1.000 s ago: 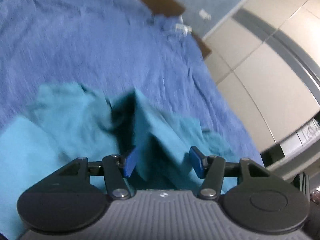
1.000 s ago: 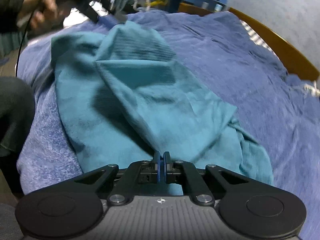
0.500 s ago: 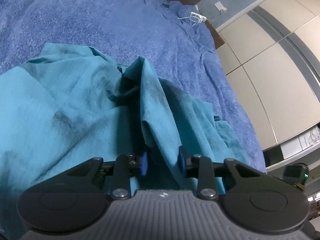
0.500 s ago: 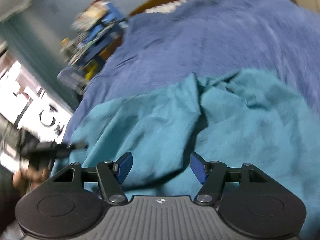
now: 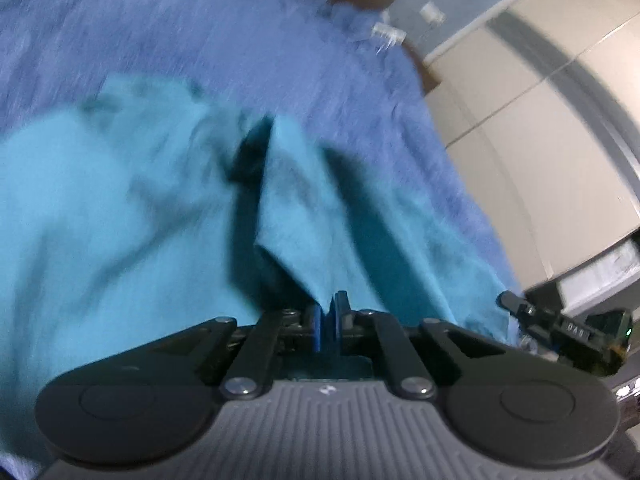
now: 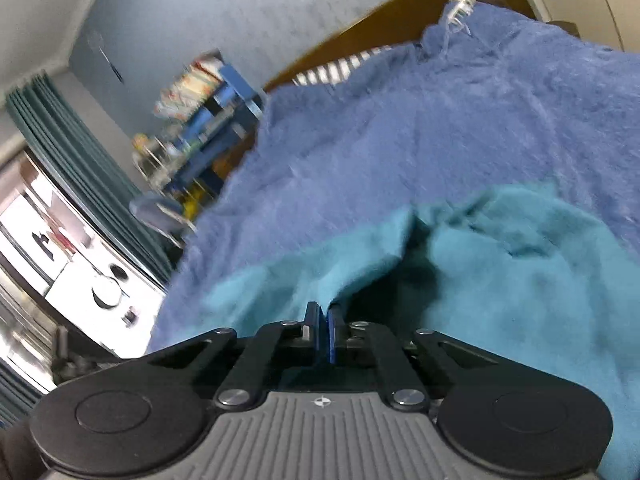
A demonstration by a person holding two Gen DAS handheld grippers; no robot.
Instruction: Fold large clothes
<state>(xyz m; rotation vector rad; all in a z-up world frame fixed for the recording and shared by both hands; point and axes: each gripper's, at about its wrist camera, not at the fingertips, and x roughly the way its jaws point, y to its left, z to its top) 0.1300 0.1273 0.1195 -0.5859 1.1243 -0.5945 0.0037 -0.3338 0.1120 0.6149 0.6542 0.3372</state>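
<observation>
In the left wrist view, the left gripper (image 5: pixel 328 314) had its jaws clamped on a raised ridge of the teal garment (image 5: pixel 120 208), the fold running up and away from the blue pads. The garment lay rumpled across the blue bedspread (image 5: pixel 200 40) on the bed, spreading toward the near edge. Motion blur softened the cloth, so its creases were hard to read. Beyond the far corner of the bed stood a pale panelled wardrobe (image 5: pixel 540 128), and a small black device (image 5: pixel 576 328) sat low at the right.

In the right wrist view, the right gripper (image 6: pixel 322 320) had its jaws pressed together on an edge of the teal garment (image 6: pixel 520 280), which bunched to the right over the blue bedspread (image 6: pixel 440 128). A wooden headboard (image 6: pixel 360 28) ran along the far edge of the bed, with a cluttered blue shelf (image 6: pixel 208 120) and dark green curtains (image 6: pixel 72 168) to the left.
</observation>
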